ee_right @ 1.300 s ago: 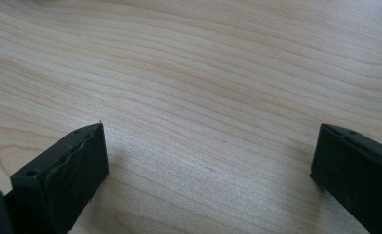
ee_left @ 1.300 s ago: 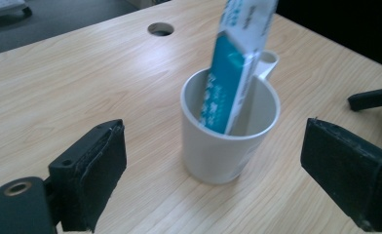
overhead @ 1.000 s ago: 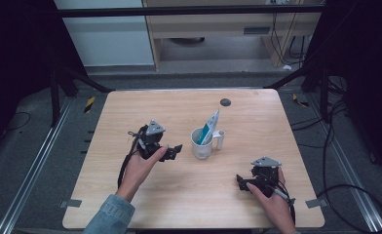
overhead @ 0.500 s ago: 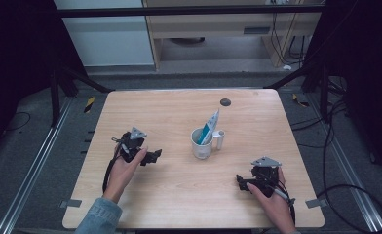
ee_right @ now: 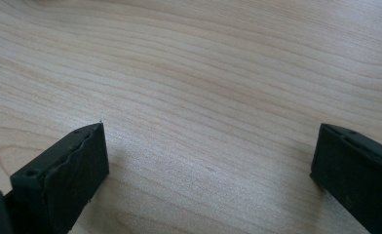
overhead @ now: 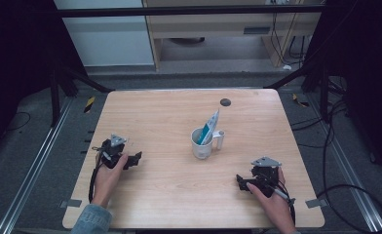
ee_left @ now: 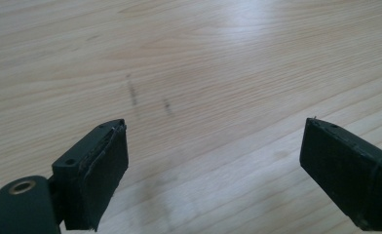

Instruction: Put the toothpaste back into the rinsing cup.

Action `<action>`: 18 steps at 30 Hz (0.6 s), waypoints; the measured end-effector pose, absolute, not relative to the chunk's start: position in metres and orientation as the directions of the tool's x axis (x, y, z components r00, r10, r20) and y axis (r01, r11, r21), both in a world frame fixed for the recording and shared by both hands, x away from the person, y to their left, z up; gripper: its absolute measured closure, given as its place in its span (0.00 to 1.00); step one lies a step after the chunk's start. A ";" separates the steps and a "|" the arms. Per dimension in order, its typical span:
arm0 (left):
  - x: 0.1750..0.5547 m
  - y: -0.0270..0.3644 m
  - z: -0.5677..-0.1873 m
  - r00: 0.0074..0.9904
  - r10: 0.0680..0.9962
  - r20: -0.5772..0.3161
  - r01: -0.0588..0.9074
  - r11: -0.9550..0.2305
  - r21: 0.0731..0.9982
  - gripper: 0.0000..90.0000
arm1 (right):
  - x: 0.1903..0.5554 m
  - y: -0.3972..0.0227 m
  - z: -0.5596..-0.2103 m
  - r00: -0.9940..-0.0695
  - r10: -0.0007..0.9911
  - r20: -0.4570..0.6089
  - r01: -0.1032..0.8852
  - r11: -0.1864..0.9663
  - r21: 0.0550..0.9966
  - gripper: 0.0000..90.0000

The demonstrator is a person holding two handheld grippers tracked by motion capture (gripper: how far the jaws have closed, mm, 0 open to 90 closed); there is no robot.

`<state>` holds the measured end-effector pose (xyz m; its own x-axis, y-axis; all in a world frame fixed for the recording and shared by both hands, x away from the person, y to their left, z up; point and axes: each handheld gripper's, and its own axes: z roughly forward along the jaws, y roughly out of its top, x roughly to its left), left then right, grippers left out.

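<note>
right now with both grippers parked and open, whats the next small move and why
Probably none beyond resting: the toothpaste tube already stands tilted inside the white mug, and the left gripper and right gripper sit apart from it near the table edge, jaws wide open on bare wood. If anything, set them down.

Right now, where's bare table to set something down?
Bare wood between the left hand-held gripper and the mug, and across the far left of the table. Also the near edge between both hands. Crowded only around the mug with its tube and the right hand-held gripper.
</note>
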<state>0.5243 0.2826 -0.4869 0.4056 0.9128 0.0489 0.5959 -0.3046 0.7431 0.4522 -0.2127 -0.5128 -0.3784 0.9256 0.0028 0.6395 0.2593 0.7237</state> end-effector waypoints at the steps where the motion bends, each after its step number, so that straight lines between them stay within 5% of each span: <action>1: 0.524 0.287 -0.489 0.397 0.917 0.042 0.601 -0.294 0.744 0.11 | 0.452 -0.213 -0.513 -0.379 0.926 0.002 0.639 0.260 0.724 0.00; 18: 0.540 0.307 -0.506 0.383 0.923 0.025 0.626 -0.279 0.728 0.08 | 0.452 -0.213 -0.513 -0.379 0.925 0.002 0.639 0.260 0.724 0.00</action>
<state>0.5397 0.3071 -0.5064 0.3830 0.9234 0.0250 0.6257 -0.2793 0.7283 0.4522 -0.2127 -0.5128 -0.3789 0.9254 0.0024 0.6392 0.2598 0.7239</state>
